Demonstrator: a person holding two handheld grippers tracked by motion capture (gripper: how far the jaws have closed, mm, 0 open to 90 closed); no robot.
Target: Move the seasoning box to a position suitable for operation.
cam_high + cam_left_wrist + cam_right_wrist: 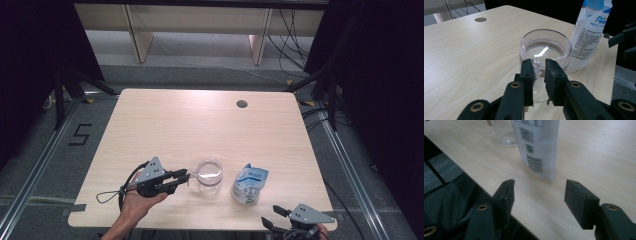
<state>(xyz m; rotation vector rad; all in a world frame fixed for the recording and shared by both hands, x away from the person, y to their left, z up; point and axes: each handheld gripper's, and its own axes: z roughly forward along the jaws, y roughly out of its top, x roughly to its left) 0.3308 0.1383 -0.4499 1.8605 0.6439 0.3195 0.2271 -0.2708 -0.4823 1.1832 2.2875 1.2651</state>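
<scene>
We see our right gripper [537, 195] with its two black jaws standing apart over the near edge of the light wooden table [599, 150], nothing between them. Just beyond stands a white pouch [537, 147] printed with barcodes, and behind it a clear glass [504, 135].

The table [165, 120] is pale wood-grain laminate, smooth with a soft matt sheen. Near its front edge the mug [545, 48] is clear glass, glossy and catching a bright streak of light. To its right the pouch [591, 30] looks like slick white plastic film printed in blue, slightly shiny. The left gripper [539, 72] has matt black plastic jaws with rough, scuffed pads and brass-coloured rivets; the right gripper [539, 195] is the same.
</scene>
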